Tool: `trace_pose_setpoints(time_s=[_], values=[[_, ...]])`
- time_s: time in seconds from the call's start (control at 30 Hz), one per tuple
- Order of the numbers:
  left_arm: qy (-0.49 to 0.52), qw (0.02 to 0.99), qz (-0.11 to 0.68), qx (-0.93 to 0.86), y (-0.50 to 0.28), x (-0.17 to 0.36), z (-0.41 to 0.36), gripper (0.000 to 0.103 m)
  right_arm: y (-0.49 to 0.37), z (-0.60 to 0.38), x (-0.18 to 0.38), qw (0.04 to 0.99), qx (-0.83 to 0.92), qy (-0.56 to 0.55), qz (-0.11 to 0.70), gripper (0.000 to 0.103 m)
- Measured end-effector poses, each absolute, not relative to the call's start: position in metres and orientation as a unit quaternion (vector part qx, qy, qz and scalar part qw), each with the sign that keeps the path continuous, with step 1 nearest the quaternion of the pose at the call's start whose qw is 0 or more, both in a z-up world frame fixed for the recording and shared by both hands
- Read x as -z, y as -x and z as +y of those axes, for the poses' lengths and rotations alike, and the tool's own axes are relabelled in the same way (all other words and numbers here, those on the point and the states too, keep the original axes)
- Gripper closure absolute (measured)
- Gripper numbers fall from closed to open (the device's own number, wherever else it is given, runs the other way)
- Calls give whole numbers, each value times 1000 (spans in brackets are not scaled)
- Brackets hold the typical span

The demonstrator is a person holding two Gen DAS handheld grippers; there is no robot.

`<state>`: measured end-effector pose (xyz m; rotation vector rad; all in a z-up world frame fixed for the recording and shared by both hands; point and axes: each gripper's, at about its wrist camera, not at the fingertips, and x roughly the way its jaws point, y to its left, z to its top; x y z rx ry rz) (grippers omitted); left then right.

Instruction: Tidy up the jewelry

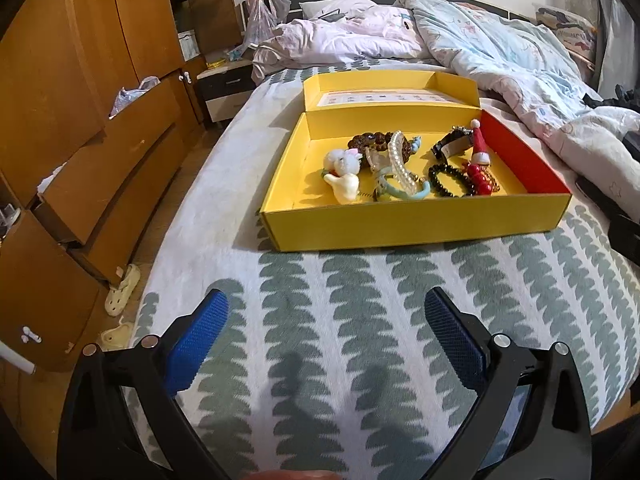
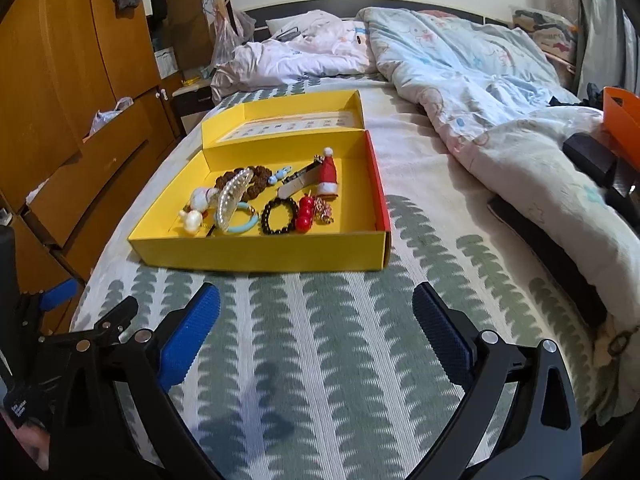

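Note:
An open yellow box (image 1: 416, 224) (image 2: 260, 256) lies on the bed with its lid folded back. Inside it are a black bead bracelet (image 1: 448, 180) (image 2: 280, 216), a pearl hair claw (image 1: 400, 164) (image 2: 232, 196), a brown bead bracelet (image 1: 372, 142) (image 2: 256, 174), a red Santa-hat charm (image 1: 478, 146) (image 2: 328, 176), red beads (image 2: 305, 212), a white plush charm (image 1: 346, 162) and a turquoise ring (image 2: 244, 224). My left gripper (image 1: 326, 320) hovers open over the sheet, short of the box. My right gripper (image 2: 316, 312) also stands open and empty before the box.
Rumpled quilts (image 1: 500, 52) (image 2: 480, 92) cover the far and right side of the bed. Wooden drawers (image 1: 80, 160) line the left, with slippers (image 1: 122, 290) on the floor. An orange bin (image 2: 620, 120) and dark items sit at the right. The left gripper's arm (image 2: 60, 300) shows at the lower left.

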<state>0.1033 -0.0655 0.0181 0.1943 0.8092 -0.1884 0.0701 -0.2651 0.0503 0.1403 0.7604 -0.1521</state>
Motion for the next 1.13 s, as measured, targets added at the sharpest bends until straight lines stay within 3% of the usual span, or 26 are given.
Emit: trace_pose_setpoints(time_s=[1.13], values=[[-95,911,387,107,-80,-34,-62,5,-49,-259,-43,915,98,-58,388,5]])
